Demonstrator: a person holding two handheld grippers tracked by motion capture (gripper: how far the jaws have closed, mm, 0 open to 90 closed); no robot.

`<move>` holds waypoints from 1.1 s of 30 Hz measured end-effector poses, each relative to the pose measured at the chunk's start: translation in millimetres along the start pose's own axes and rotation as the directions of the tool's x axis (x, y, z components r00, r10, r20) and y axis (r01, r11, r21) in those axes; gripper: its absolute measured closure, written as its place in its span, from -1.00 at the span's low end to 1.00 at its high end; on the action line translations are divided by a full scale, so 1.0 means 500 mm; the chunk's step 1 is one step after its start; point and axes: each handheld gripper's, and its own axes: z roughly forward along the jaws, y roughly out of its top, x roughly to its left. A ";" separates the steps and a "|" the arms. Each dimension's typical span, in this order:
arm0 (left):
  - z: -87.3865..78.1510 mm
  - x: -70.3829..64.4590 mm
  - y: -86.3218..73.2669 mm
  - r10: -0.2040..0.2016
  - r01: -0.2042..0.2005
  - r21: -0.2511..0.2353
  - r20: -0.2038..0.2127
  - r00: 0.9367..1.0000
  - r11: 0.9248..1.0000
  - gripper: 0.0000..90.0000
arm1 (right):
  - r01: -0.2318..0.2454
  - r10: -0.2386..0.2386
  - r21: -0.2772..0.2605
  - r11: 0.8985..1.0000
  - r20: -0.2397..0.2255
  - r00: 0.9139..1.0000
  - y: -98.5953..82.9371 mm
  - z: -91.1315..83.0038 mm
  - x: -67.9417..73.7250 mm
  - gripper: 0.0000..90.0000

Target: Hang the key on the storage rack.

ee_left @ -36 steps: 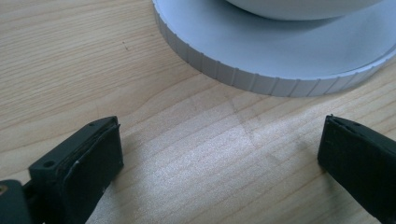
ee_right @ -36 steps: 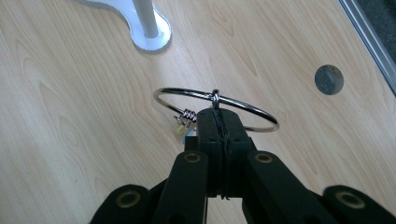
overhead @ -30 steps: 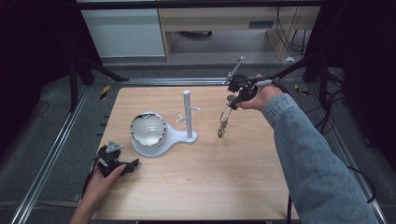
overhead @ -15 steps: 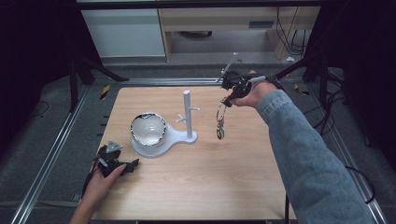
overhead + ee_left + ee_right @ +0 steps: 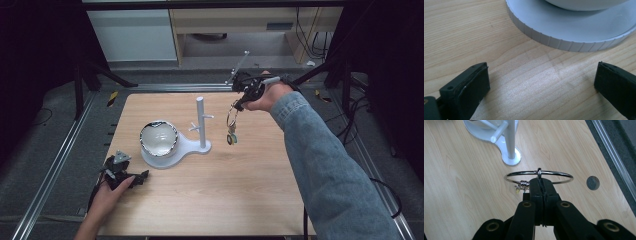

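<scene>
My right gripper hangs high over the table's far right part, shut on a thin silver ring with small charms dangling below it. The ring floats to the right of a white stand, an upright post with short pegs on a flat base that also carries a shiny bowl. At the table's near left corner my left gripper rests low on the wood, open, nothing between its jaws, facing the stand's ribbed base rim.
The wooden table has bare room across its middle and near right. A dark round hole marks the wood near the right edge. Metal rails run along both sides, with a cabinet and cables beyond the far edge.
My right gripper has risen and shifted toward the far edge with the ring, which now swings higher beside the post. The left gripper has stayed still.
</scene>
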 end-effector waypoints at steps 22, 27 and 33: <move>0.000 0.000 0.000 -0.001 0.001 0.000 0.000 1.000 1.000 -1.00 | 0.038 -0.039 -0.021 0.999 -0.022 0.999 0.037 -0.008 0.030 0.98; 0.000 0.000 0.000 -0.001 0.001 0.000 0.000 1.000 1.000 -1.00 | 0.047 -0.048 -0.018 0.999 -0.029 0.998 0.049 -0.006 0.038 0.98; 0.000 0.000 0.000 -0.001 0.001 0.000 0.000 1.000 1.000 -1.00 | 0.071 -0.071 -0.007 0.997 -0.033 0.997 0.070 0.006 0.046 0.98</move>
